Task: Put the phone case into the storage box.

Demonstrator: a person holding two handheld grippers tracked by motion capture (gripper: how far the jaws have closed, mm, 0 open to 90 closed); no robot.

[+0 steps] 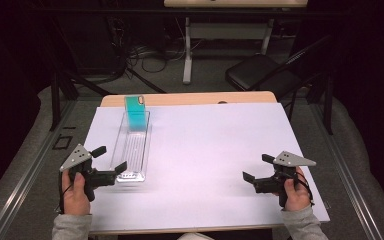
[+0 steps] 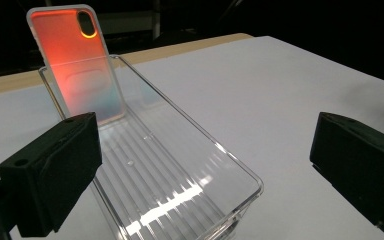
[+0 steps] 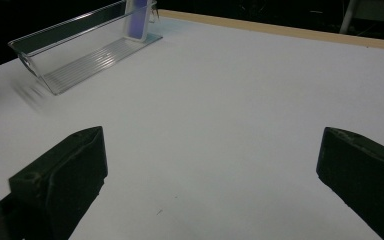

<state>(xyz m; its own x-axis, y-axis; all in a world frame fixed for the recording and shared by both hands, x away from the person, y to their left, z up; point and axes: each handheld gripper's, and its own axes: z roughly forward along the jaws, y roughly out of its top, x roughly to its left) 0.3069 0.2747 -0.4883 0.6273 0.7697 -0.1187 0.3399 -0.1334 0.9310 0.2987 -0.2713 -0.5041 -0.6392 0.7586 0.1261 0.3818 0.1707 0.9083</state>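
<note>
While the left gripper [image 1: 106,158] sits with its jaws spread wide and nothing between them, the near end of the clear tray [image 1: 121,155] lies just ahead of it, one jaw almost at the tray's near corner. From this gripper's own view the tray [image 2: 220,150] runs straight away from the jaws, and the phone case [image 2: 77,65] stands at its far end, leaning back against the end wall with its camera cutout uppermost. Propped that way, the case offers its upper edge and both long sides above the rim, which I judge is what makes it easy to pinch from above rather than from inside the narrow trough. In the high view the case [image 1: 135,114] looks teal; through the left gripper view it glows orange, so the finish seems to shift with the angle.

The right gripper [image 1: 256,168] is likewise wide open and empty, well off to the tray's side, with bare white tabletop [image 1: 215,145] all the way between it and the tray. Nothing lies ahead of its jaws, so there is free room to sweep across. Its hand rests close to the tabletop's near edge and not far from the side edge, leaving little room to draw back.
</note>
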